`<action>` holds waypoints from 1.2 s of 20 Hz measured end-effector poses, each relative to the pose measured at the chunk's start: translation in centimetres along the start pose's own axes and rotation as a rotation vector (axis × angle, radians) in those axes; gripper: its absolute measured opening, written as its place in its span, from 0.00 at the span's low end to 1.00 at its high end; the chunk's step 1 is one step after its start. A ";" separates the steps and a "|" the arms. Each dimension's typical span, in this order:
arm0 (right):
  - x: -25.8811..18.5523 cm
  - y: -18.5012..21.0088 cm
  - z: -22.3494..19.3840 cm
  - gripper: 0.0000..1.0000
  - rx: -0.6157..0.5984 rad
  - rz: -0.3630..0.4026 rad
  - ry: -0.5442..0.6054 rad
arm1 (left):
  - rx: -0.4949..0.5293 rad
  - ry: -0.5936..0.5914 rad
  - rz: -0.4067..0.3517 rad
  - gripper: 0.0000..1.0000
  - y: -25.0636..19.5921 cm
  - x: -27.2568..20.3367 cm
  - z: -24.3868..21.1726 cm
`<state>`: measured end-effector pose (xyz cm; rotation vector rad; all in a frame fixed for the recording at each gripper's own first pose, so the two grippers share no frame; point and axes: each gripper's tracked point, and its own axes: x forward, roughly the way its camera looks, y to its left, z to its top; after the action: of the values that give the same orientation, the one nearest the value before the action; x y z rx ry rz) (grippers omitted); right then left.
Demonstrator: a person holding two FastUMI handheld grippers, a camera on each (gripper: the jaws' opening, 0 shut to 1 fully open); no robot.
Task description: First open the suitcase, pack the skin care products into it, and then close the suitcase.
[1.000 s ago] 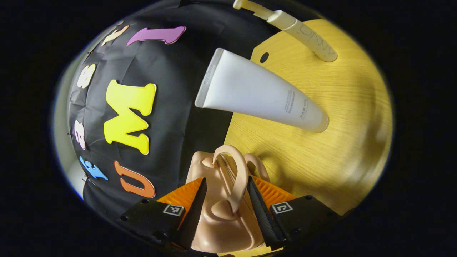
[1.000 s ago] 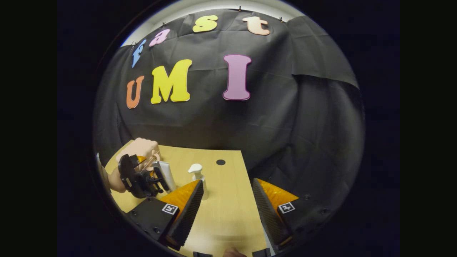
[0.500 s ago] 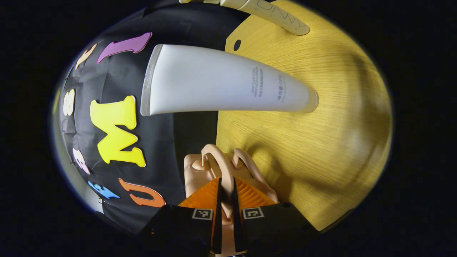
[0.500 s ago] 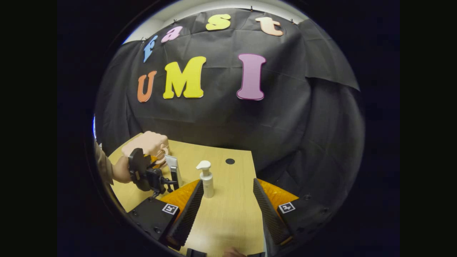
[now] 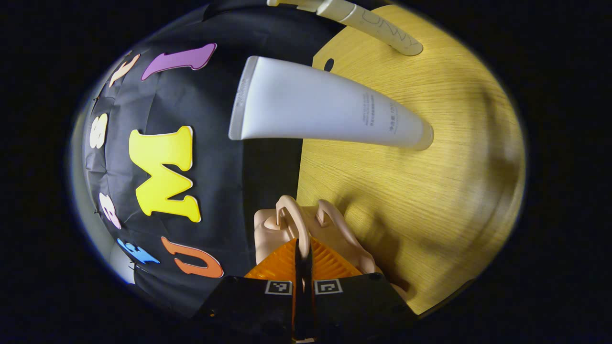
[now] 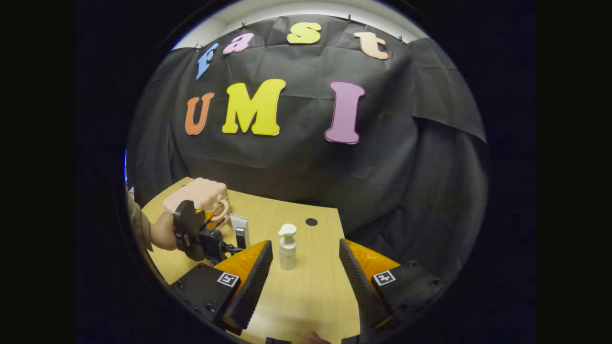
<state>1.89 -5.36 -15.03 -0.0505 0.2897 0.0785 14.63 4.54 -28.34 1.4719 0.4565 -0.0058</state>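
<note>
A small peach-pink suitcase [image 5: 267, 229] lies at the table's far edge, and my left gripper [image 5: 302, 248] is shut on its loop handle [image 5: 291, 215]. A white squeeze tube [image 5: 325, 110] stands on its cap just beyond the suitcase, with a cream pump bottle [image 5: 377, 31] farther along the table. The right gripper view has the suitcase [image 6: 201, 193] at the left with a hand and the left gripper [image 6: 196, 234] against it, the tube [image 6: 239, 229] beside them, and the pump bottle [image 6: 287, 247] upright. My right gripper [image 6: 305, 251] hangs open above the table, just right of the bottle, holding nothing.
The light wooden table [image 6: 306, 296] has a small dark hole [image 6: 311, 221] near its back edge. The black cloth wall rises straight behind the table. Bare tabletop [image 5: 430, 191] stretches beside the suitcase and tube.
My left gripper went from wide open around the suitcase handle to shut on it. The right gripper has drifted a little, so the bottle now sits more between its fingers.
</note>
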 end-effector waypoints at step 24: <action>-1.1 15.3 7.6 0.83 -0.028 -0.052 -0.084 | -0.719 -0.143 0.106 0.02 21.2 -4.9 -19.0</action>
<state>1.70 10.23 -8.01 -0.0820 0.2034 0.0331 10.49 23.84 -7.22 0.7790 0.2238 0.1253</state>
